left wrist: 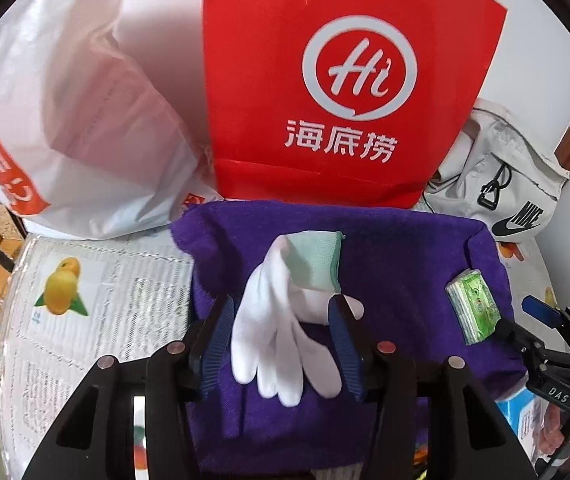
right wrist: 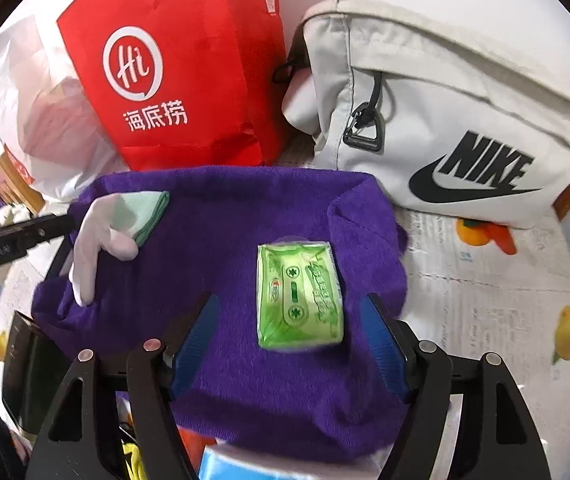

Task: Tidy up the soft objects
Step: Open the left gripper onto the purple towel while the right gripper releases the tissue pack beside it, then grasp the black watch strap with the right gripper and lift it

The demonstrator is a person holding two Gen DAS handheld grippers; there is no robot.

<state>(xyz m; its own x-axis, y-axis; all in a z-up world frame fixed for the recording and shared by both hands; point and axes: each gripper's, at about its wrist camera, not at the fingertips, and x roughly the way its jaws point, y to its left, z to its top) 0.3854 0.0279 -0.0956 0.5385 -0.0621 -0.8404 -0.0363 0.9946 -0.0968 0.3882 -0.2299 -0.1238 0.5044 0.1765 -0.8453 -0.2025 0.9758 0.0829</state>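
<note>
A purple towel (left wrist: 397, 264) lies folded on the newspaper-covered table; it also shows in the right wrist view (right wrist: 221, 264). A white glove with a pale green cuff (left wrist: 281, 320) lies on the towel, between the open fingers of my left gripper (left wrist: 283, 340); I cannot tell if they touch it. The glove also shows at the left of the right wrist view (right wrist: 101, 236). A green tissue pack (right wrist: 299, 294) lies on the towel between the open fingers of my right gripper (right wrist: 297, 344). The pack (left wrist: 473, 308) and the right gripper (left wrist: 541, 320) show at the right of the left wrist view.
A red paper bag (left wrist: 345, 80) stands behind the towel, a white plastic bag (left wrist: 69, 120) to its left, a grey Nike bag (right wrist: 445, 120) to its right. Newspaper (left wrist: 105, 300) covers the table. A blue-white box (right wrist: 229, 464) sits near the towel's front edge.
</note>
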